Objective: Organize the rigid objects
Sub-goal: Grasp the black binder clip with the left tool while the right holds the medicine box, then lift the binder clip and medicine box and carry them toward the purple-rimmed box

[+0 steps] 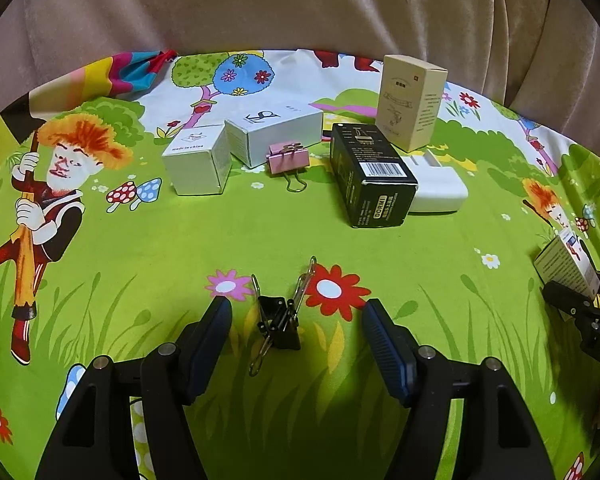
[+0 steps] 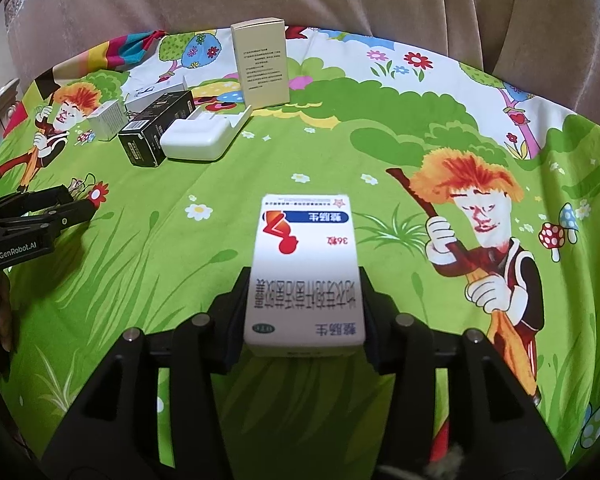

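Note:
My left gripper (image 1: 296, 312) is open, its fingers on either side of a black binder clip (image 1: 281, 322) lying on the cartoon-print cloth (image 1: 180, 248). My right gripper (image 2: 303, 280) is shut on a white medicine box (image 2: 306, 268) with a red and blue logo, held just above the cloth. That box and gripper also show at the right edge of the left wrist view (image 1: 564, 266). Further back lie a pink binder clip (image 1: 288, 159), a black box (image 1: 370, 172), a white charger (image 1: 436, 188), two white boxes (image 1: 198, 160) (image 1: 274, 132) and an upright beige box (image 1: 412, 100).
A beige sofa back (image 1: 300, 4) rises behind the cloth. A striped fabric bag (image 1: 116, 74) lies at the far left corner. In the right wrist view the left gripper (image 2: 32, 220) is at the left edge, and the row of boxes sits far left.

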Demonstrator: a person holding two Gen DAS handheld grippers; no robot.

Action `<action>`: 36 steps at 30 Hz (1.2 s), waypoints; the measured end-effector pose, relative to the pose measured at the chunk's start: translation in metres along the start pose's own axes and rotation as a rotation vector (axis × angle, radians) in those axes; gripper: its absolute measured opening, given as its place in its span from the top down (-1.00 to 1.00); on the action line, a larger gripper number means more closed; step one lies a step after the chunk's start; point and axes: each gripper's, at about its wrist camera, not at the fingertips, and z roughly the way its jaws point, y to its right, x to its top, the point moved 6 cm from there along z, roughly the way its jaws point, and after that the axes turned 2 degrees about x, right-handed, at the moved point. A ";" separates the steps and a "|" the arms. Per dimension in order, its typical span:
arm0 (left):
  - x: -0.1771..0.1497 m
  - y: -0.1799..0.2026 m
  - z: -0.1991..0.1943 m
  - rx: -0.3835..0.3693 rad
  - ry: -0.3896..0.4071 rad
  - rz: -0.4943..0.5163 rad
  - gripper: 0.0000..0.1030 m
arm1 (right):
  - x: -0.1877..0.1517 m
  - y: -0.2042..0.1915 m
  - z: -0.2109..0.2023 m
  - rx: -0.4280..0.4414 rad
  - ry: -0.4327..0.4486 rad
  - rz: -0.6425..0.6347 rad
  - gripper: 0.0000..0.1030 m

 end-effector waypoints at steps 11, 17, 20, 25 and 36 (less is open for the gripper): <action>-0.003 -0.005 -0.006 0.006 0.018 -0.024 0.61 | 0.003 0.001 0.001 -0.031 0.008 -0.015 0.15; -0.047 0.002 -0.044 -0.084 -0.009 -0.074 0.62 | -0.022 -0.014 -0.028 -0.027 0.038 0.016 0.15; -0.068 0.011 -0.064 -0.148 -0.037 -0.108 0.62 | -0.040 -0.029 -0.053 -0.021 0.080 0.022 0.15; -0.051 0.040 -0.130 -0.170 0.113 -0.044 0.62 | -0.041 -0.051 -0.117 -0.012 0.225 0.017 0.15; 0.005 0.064 -0.354 -0.089 0.790 0.041 0.61 | -0.015 -0.084 -0.357 -0.234 0.987 -0.061 0.14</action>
